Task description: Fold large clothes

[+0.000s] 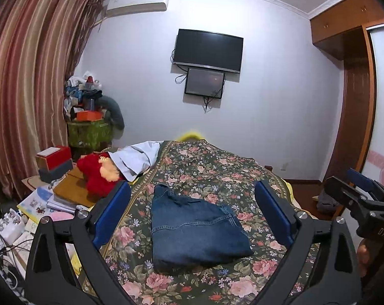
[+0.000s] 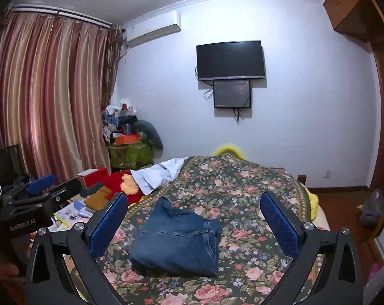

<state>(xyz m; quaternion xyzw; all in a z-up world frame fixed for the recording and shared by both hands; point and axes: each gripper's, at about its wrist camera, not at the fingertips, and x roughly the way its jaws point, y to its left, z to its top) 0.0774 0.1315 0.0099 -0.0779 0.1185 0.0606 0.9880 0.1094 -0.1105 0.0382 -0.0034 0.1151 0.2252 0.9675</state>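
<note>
We take the folded jeans [image 1: 197, 231] as our landmark: a compact blue denim bundle lying on the floral bedspread [image 1: 217, 167], near the foot of the bed closest to us. Our left gripper [image 1: 192, 218] hovers short of the jeans with its blue pads spread wide either side of the bundle, touching nothing and holding nothing. Our right gripper [image 2: 194, 226] stands the same way, jaws fully apart and empty, the jeans lying beyond and between its fingers.

Left of the jeans, off the bedspread's edge, sit a red plush toy [image 1: 98, 175] and a pale folded cloth [image 1: 138, 157]; farther left still are stacked books and boxes. Far behind the jeans on the wall hangs a dark television [image 1: 208, 49] with a smaller screen [image 1: 204, 83] below it.

The left wrist view alone shows the right gripper entering at the right edge, with a bit of the hand under it, and the cluttered papers and cables at lower left. The right wrist view alone shows the left gripper at its left edge, plus more of the wooden floor [image 2: 342, 203] right of the bed and a grey bag there
</note>
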